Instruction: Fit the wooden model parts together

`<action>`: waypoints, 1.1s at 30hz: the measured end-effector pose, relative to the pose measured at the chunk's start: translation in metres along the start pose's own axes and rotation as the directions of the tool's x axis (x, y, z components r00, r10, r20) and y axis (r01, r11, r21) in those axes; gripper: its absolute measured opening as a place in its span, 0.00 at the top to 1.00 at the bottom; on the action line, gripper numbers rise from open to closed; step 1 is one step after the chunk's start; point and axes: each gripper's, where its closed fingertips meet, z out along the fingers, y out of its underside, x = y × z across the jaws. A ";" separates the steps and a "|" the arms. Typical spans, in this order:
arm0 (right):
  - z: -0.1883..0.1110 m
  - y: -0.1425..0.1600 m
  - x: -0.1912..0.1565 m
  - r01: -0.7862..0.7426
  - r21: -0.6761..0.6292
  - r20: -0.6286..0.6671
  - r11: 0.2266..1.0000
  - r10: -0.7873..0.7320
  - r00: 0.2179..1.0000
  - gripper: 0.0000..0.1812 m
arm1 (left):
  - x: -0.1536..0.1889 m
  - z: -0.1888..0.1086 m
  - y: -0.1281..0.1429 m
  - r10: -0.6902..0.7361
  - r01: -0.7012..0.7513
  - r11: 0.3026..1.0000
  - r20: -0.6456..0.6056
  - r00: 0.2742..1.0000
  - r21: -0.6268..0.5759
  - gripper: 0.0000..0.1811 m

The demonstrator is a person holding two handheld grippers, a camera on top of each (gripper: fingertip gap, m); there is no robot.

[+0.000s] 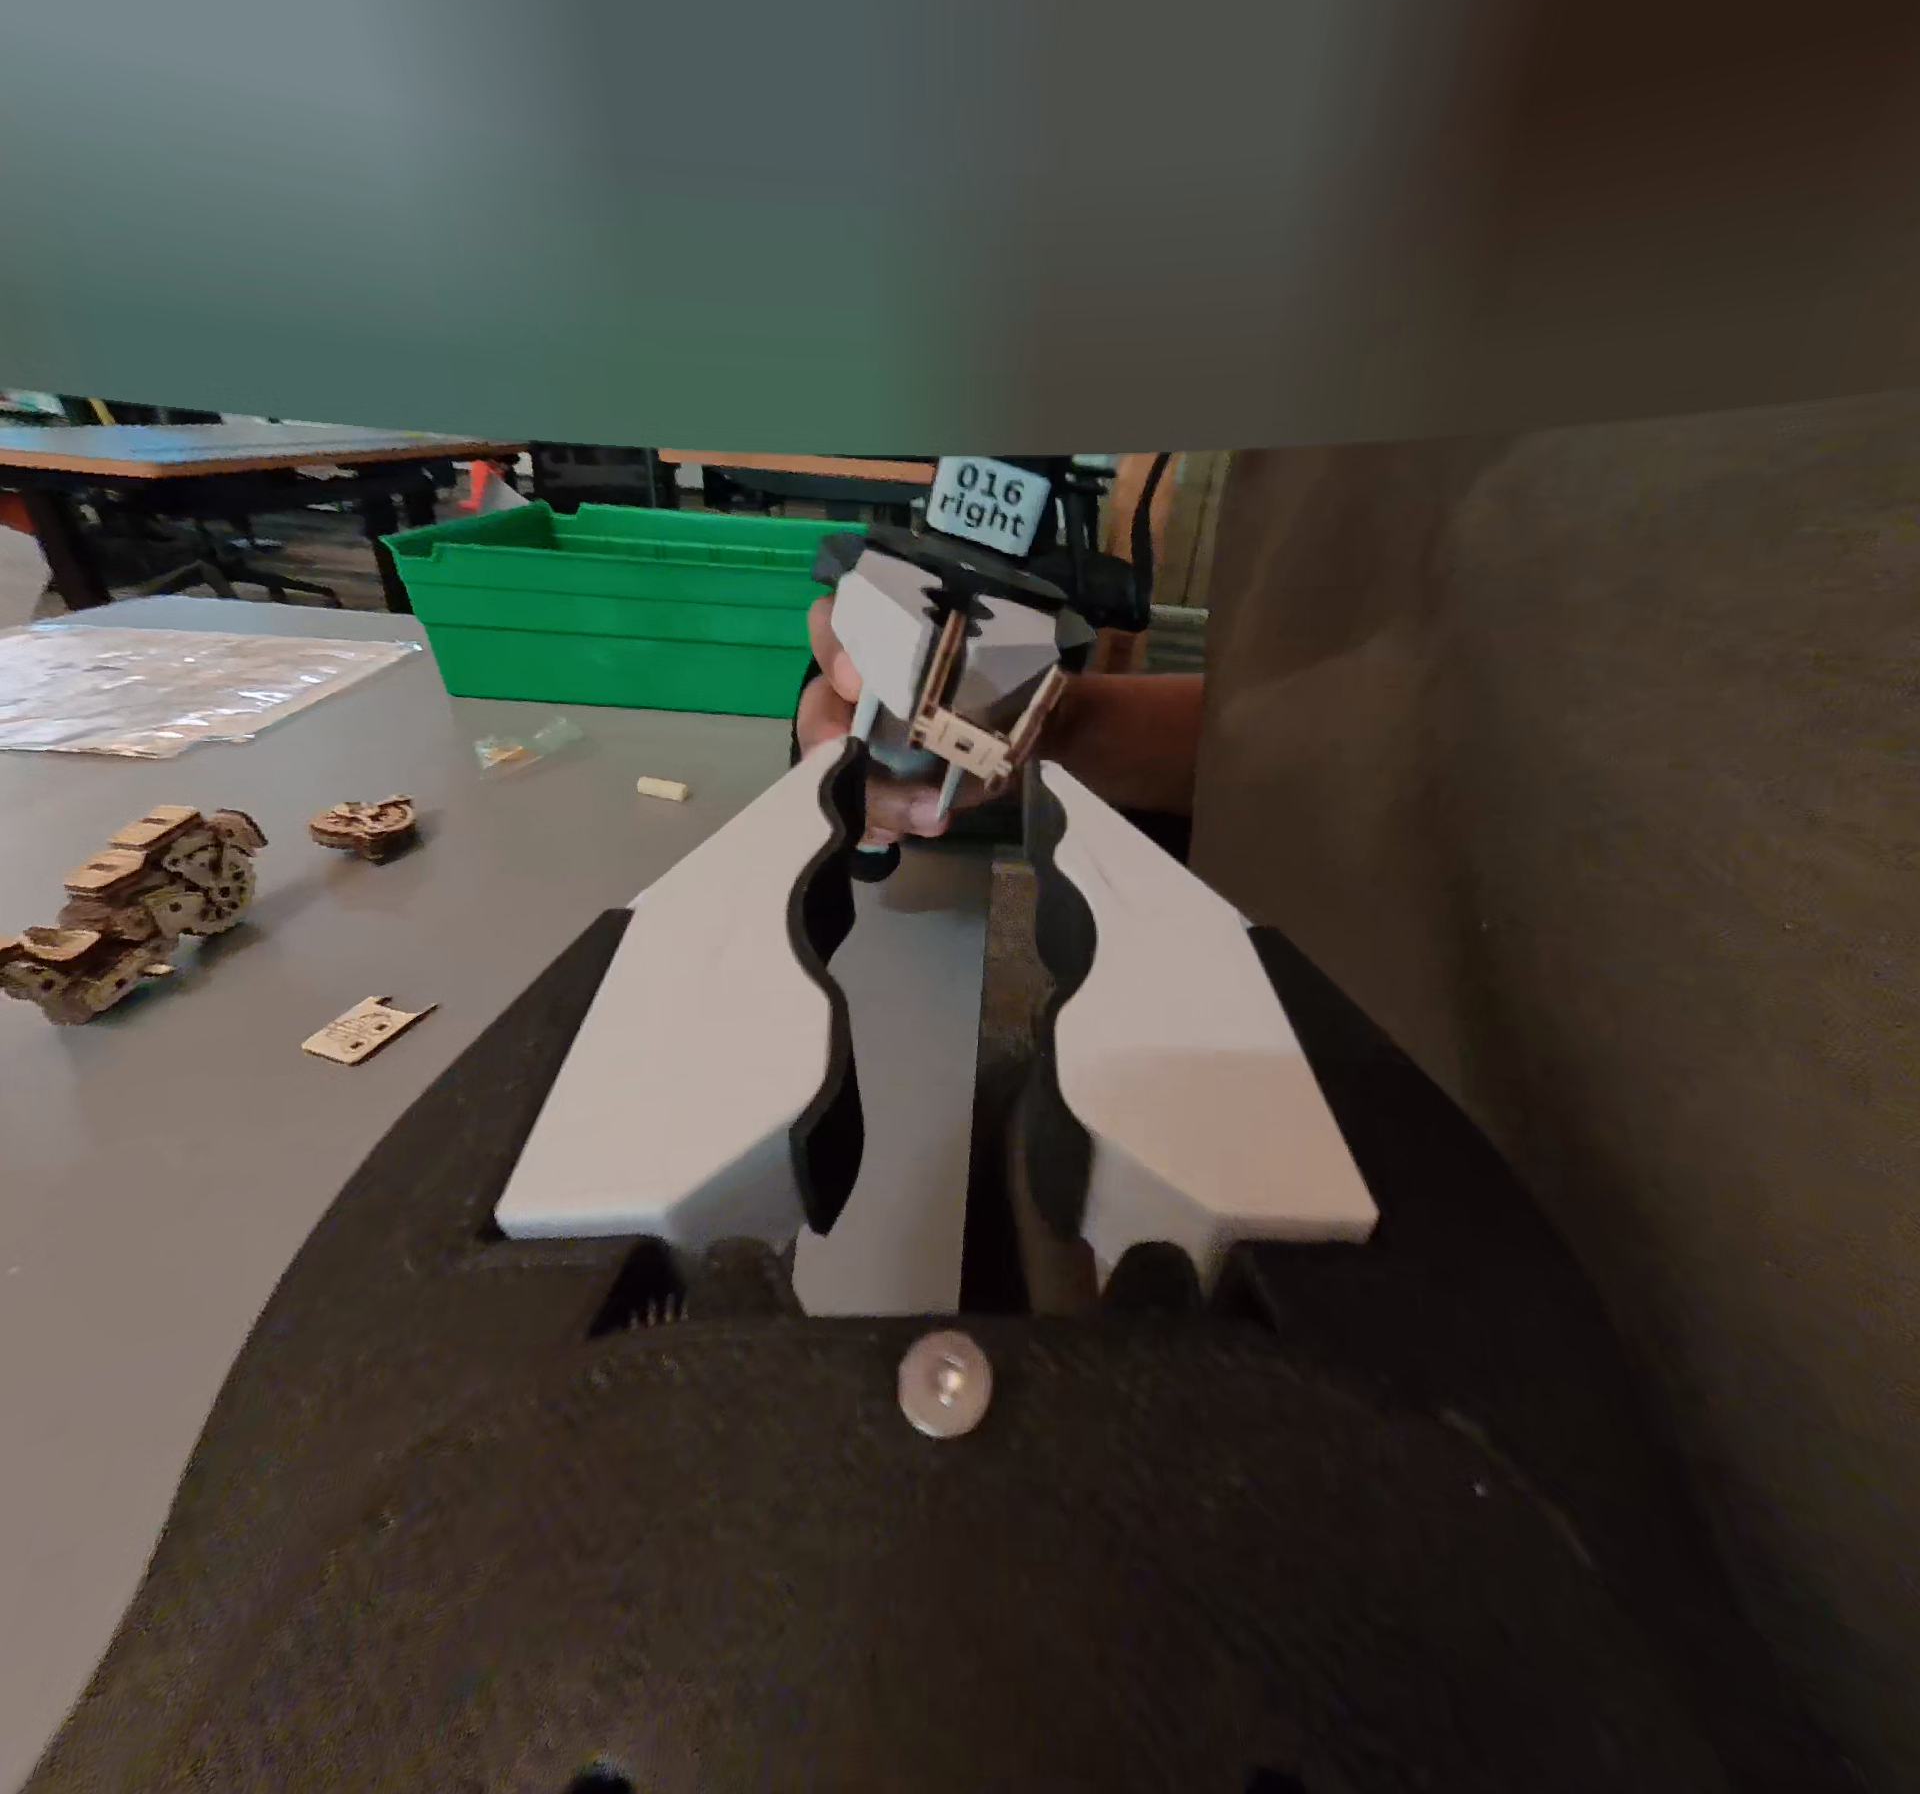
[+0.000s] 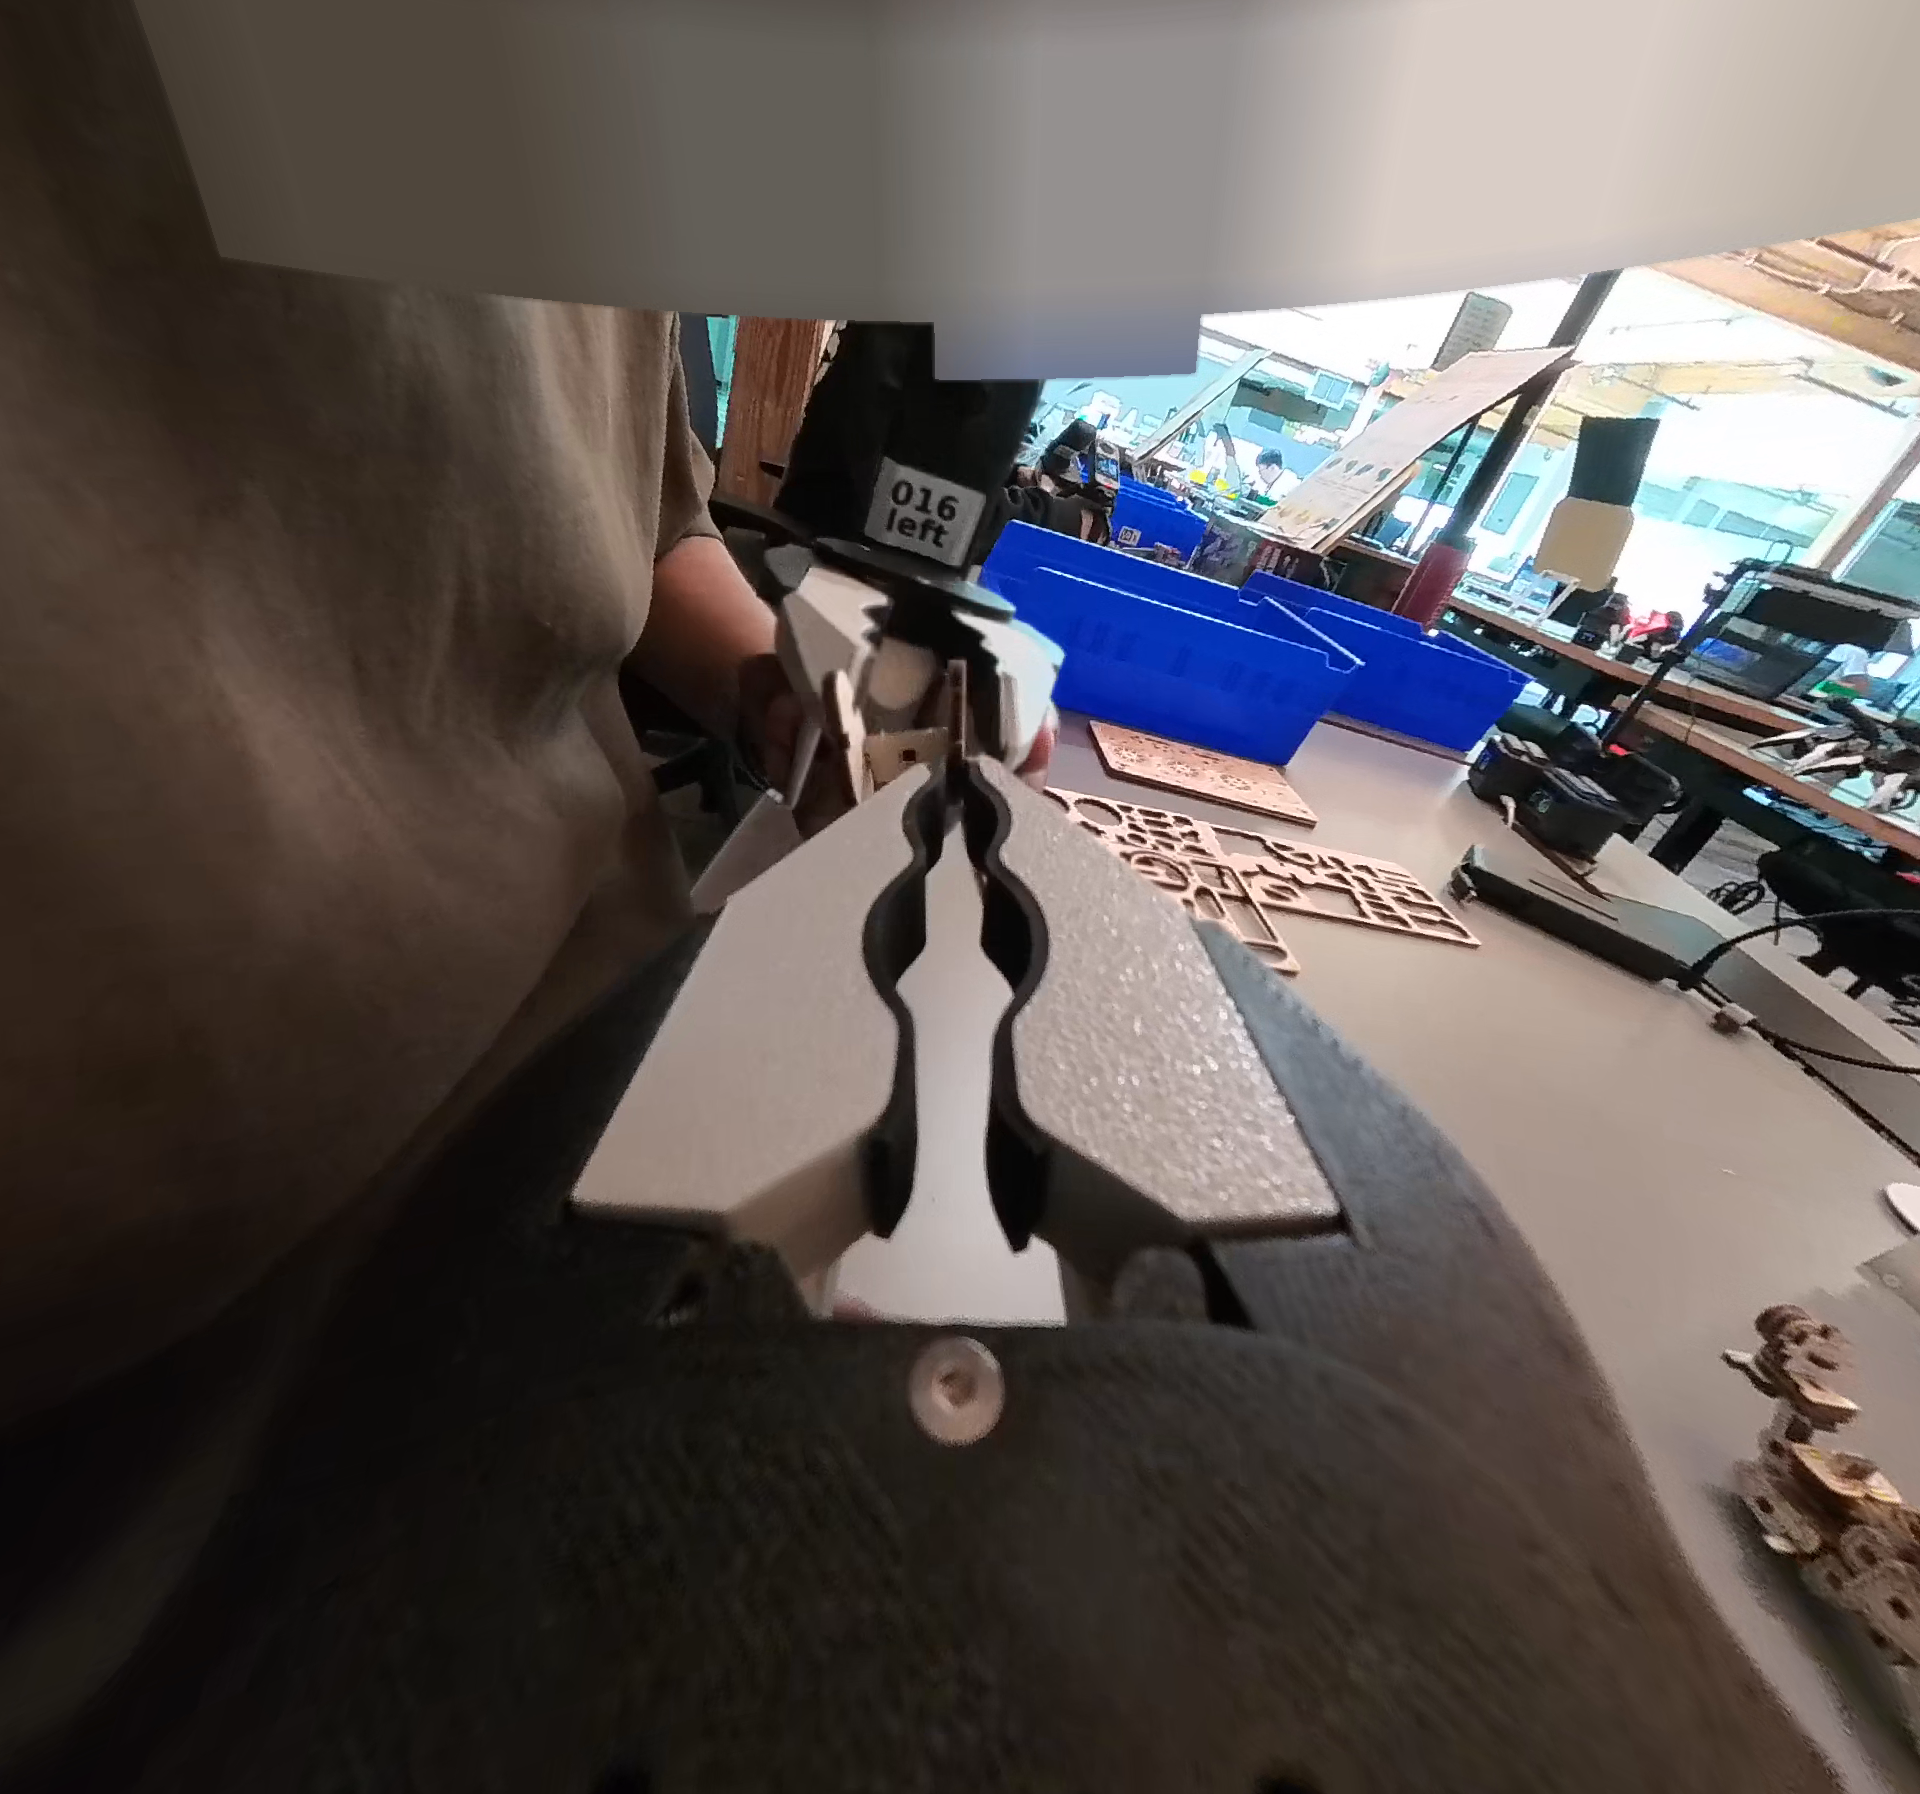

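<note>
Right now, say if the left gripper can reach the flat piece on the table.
Probably yes: the piece lies bare on the table, left of the left gripper, nothing between them. It must first leave the part at its tips.

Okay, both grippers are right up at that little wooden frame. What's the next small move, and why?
Probably ease the right gripper slightly further toward the left gripper, pressing straight along the joint. The wooden frame looks held between the left gripper's spread fingertips, and the right gripper's nearly closed tips meet one of its side arms. Whether the joint is seated is hidden.
</note>
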 end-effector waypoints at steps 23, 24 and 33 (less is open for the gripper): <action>0.008 0.009 -0.014 -0.082 -0.025 0.077 0.996 0.084 0.994 1.00 | 0.016 0.006 0.005 0.076 -0.076 0.996 -0.020 0.997 -0.035 0.88; 0.007 0.010 -0.013 -0.086 -0.026 0.077 0.996 0.088 0.993 1.00 | 0.016 0.007 0.006 0.073 -0.073 0.997 -0.019 0.997 -0.038 0.88; 0.007 0.011 -0.004 -0.166 0.006 0.044 0.986 0.166 0.985 1.00 | 0.007 0.006 0.009 0.020 -0.020 0.999 -0.005 1.000 -0.048 0.80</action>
